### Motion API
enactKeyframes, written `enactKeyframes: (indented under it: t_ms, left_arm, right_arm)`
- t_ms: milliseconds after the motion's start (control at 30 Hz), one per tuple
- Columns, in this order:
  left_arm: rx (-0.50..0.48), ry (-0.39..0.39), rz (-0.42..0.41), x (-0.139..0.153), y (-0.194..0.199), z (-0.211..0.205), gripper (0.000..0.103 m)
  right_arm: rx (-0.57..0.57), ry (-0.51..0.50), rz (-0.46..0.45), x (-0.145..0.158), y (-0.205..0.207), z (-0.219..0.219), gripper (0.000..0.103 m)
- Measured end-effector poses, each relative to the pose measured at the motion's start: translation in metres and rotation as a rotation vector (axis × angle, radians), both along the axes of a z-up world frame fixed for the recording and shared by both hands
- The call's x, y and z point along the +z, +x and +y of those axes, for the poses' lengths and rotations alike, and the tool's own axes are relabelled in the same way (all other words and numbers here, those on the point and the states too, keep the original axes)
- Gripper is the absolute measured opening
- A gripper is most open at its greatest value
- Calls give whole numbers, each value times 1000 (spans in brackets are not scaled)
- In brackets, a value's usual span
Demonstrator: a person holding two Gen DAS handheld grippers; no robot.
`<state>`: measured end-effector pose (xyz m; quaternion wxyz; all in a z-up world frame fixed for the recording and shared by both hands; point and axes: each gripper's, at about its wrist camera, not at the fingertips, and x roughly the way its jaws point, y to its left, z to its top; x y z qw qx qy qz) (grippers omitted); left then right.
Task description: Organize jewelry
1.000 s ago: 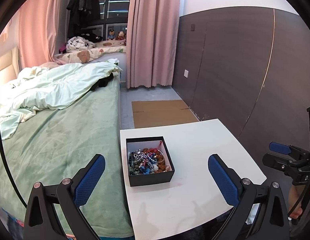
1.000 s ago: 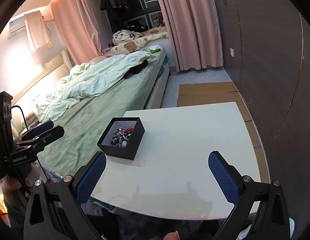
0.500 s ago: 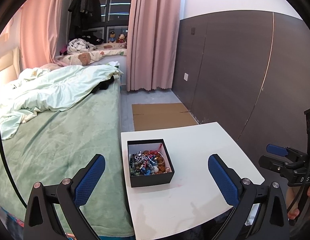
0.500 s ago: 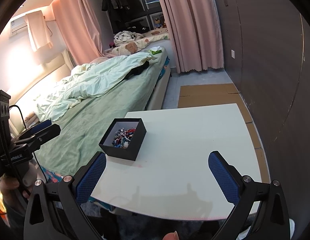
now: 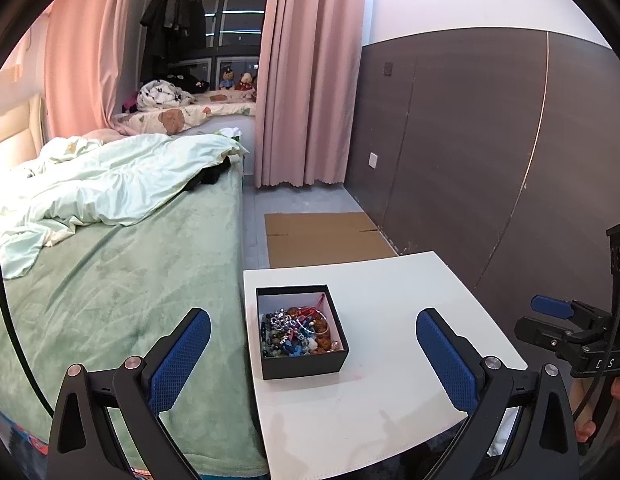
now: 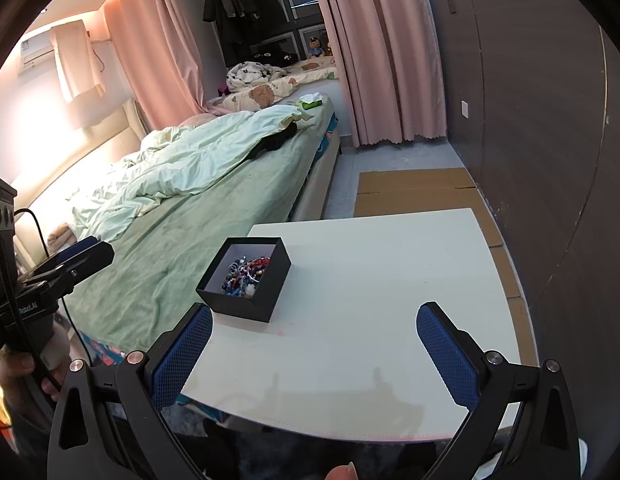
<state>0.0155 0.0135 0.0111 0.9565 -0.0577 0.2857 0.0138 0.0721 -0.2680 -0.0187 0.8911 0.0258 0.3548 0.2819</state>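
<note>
Black, open-topped box (image 5: 302, 334) sits near the left edge of a white worktop (image 5: 389, 304), close beside a green bed (image 5: 122, 280). Tangled beads and jewelry (image 5: 298, 334) fill the box. Both claws hover short of the worktop's near edge, fingers spread wide and holding nothing: left claw (image 5: 311, 358) faces the box, right claw (image 6: 313, 352) faces bare worktop just right of it.

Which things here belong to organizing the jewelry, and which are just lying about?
Job: black box; tangled jewelry inside it; white table; left gripper; right gripper, both open.
Lying about: bed; flattened cardboard; curtains.
</note>
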Motion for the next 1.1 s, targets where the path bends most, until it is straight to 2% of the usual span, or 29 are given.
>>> enactKeyframes:
  t_ms: [633, 1100]
  left_arm:
    - [-6, -5, -3, 0, 0, -2, 103]
    - [-17, -10, 1, -2, 3, -9, 103]
  right_arm:
    - [-13, -28, 1, 6, 6, -3, 103]
    - [-37, -40, 37, -5, 10, -1, 103]
